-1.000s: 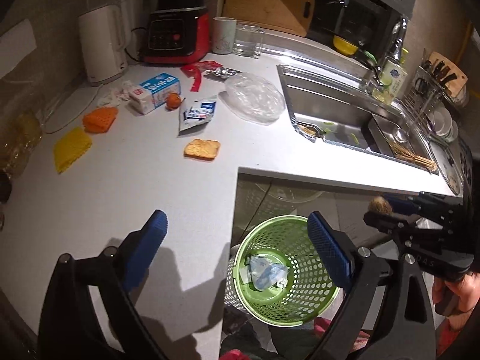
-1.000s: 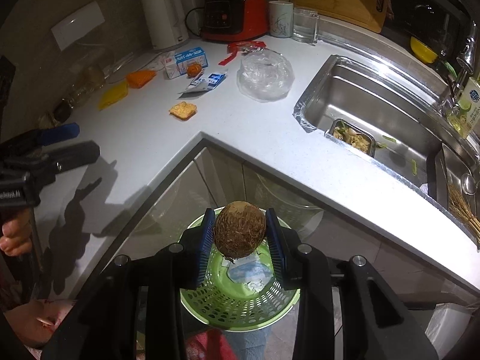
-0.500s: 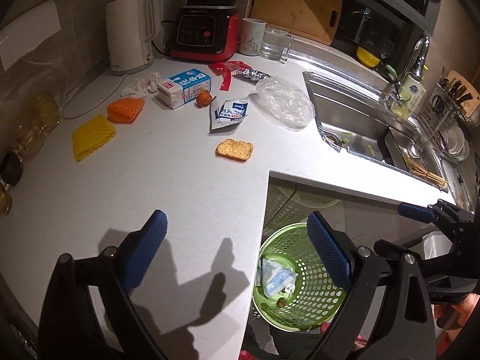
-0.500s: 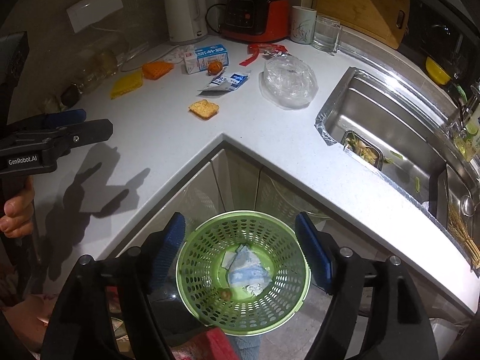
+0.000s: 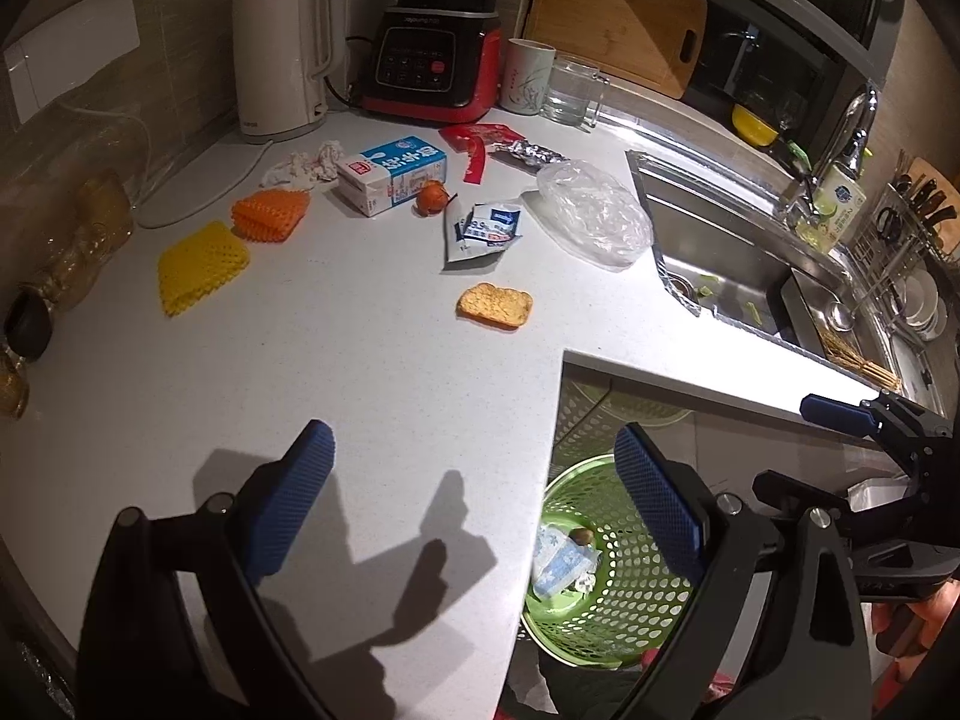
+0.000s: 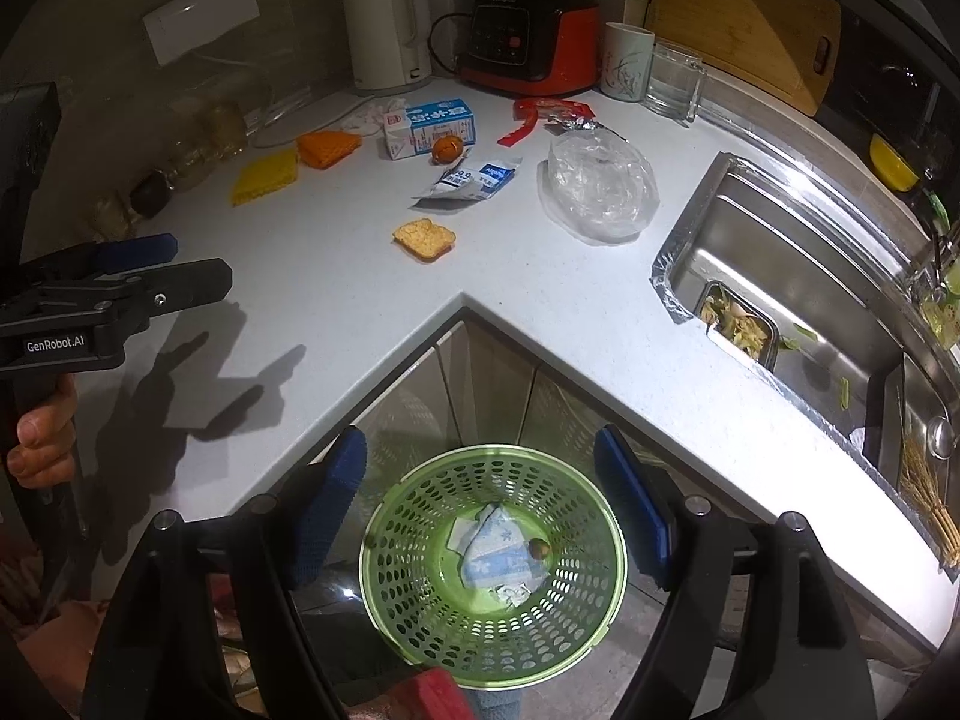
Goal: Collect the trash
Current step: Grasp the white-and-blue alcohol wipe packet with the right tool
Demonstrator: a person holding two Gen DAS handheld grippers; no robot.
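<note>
**Trash spread on the counter, some already in the green basket**

Trash lies in a loose cluster at the back of the white counter (image 5: 336, 360) in the left wrist view: a milk carton (image 5: 393, 173), a small orange fruit (image 5: 433, 198) touching its front, a torn blue-and-white sachet (image 5: 483, 228), a crumpled clear plastic bag (image 5: 594, 213) near the sink (image 5: 738, 252), a red wrapper (image 5: 480, 144), a cracker (image 5: 495, 305) lying apart toward the front, plus orange (image 5: 270, 213) and yellow foam nets (image 5: 201, 267). The left claw (image 5: 474, 501) hangs over the counter's inner corner, jaws spread wide and holding nothing. Below the edge stands a green basket (image 5: 624, 612).

From the right wrist, the right claw (image 6: 480, 504) is directly above that green basket (image 6: 420, 540), jaws wide apart and empty. Inside the basket lie a blue-and-white wrapper (image 6: 495, 558) and a small brown nut-like piece (image 6: 538, 549). The left claw (image 6: 162, 273) shows at the left edge, over the counter (image 6: 372, 312).
</note>
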